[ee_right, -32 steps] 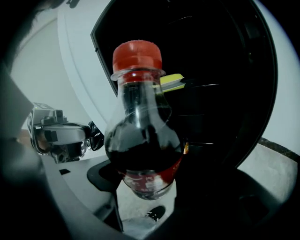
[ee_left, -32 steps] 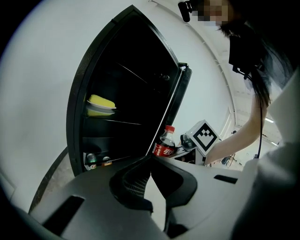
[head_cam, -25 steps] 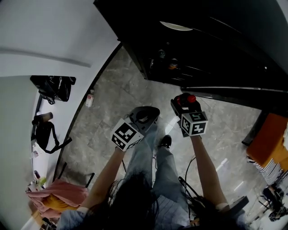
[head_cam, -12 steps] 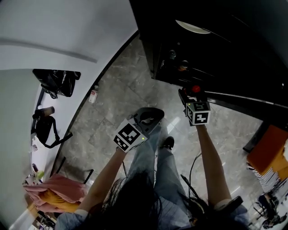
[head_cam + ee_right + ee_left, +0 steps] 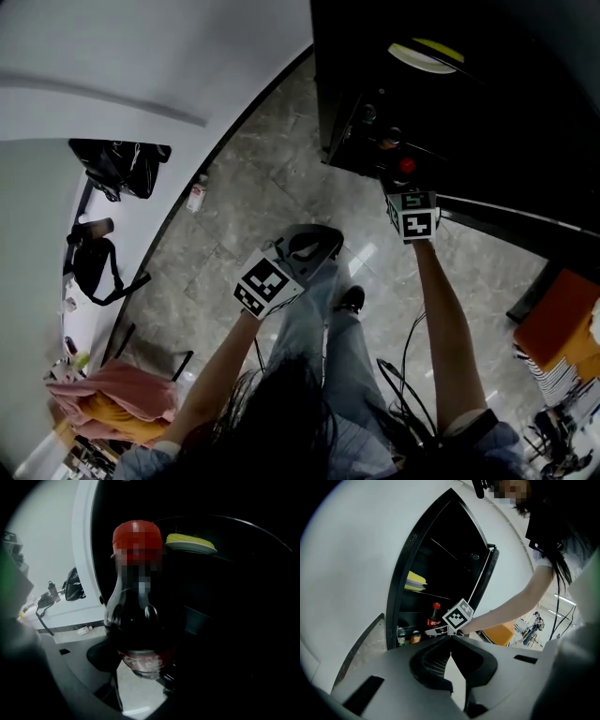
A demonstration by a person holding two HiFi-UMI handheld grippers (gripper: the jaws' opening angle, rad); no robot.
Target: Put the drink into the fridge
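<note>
The drink, a dark cola bottle with a red cap (image 5: 136, 536), stands upright in my right gripper (image 5: 140, 670), whose jaws are shut on its lower body. In the head view the red cap (image 5: 405, 166) sits just at the front of the open black fridge (image 5: 487, 103), ahead of the right gripper's marker cube (image 5: 413, 214). The left gripper view shows the same bottle (image 5: 435, 616) at the fridge opening (image 5: 436, 573). My left gripper (image 5: 451, 641) is shut and empty, held low over the person's legs (image 5: 314, 246).
Inside the fridge lie a yellow thing on a plate (image 5: 427, 52) and small bottles (image 5: 401, 636) on the lowest level. The fridge door (image 5: 511, 220) stands open to the right. A black bag (image 5: 117, 169), a small bottle on the floor (image 5: 195, 197) and an orange seat (image 5: 558, 319) are around.
My right gripper has carried the cola bottle forward, from above the floor to the fridge opening. The left gripper has stayed about where it was.
</note>
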